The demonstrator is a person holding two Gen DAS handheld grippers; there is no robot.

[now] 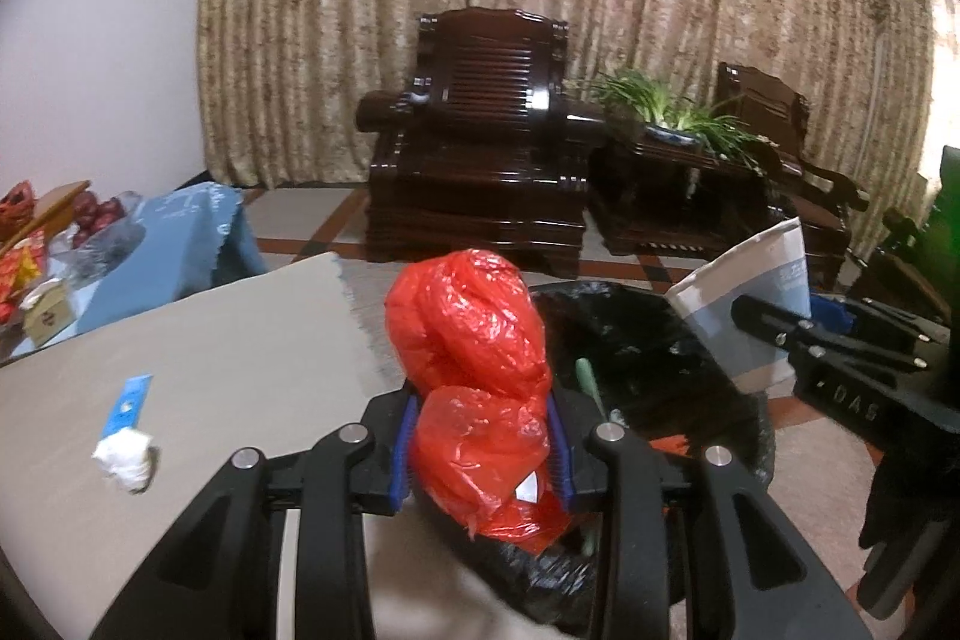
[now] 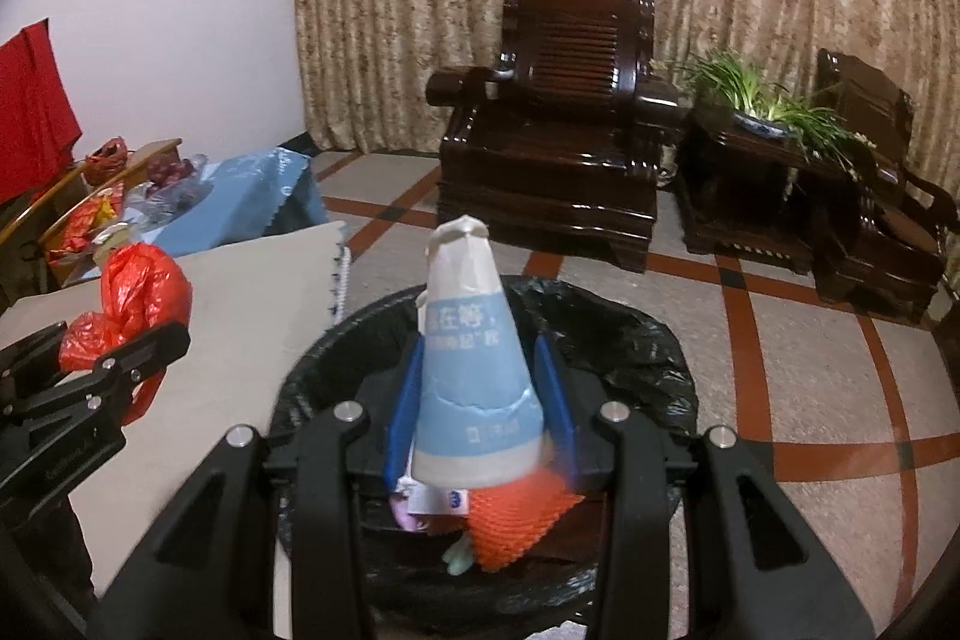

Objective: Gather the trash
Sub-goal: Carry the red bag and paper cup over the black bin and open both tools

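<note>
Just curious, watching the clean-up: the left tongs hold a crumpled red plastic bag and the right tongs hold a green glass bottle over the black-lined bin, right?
Not quite. The right tongs hold a crushed blue-and-white paper cup, not a green glass bottle, as the right wrist view shows. The rest stands: the left tongs grip the crumpled red plastic bag, and the cup is over the black-lined bin.

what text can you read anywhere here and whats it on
"DAS": on the black body of the right hand-held gripper, seen from the left wrist view.
"在" and further blue Chinese characters: on the paper cup in that gripper; the rest are too blurred to read.
Small print low on the cup: unreadable.
Blue strip on the table: white marks, unreadable.
Red bag in the left hand-held gripper: white label, unreadable.
</note>
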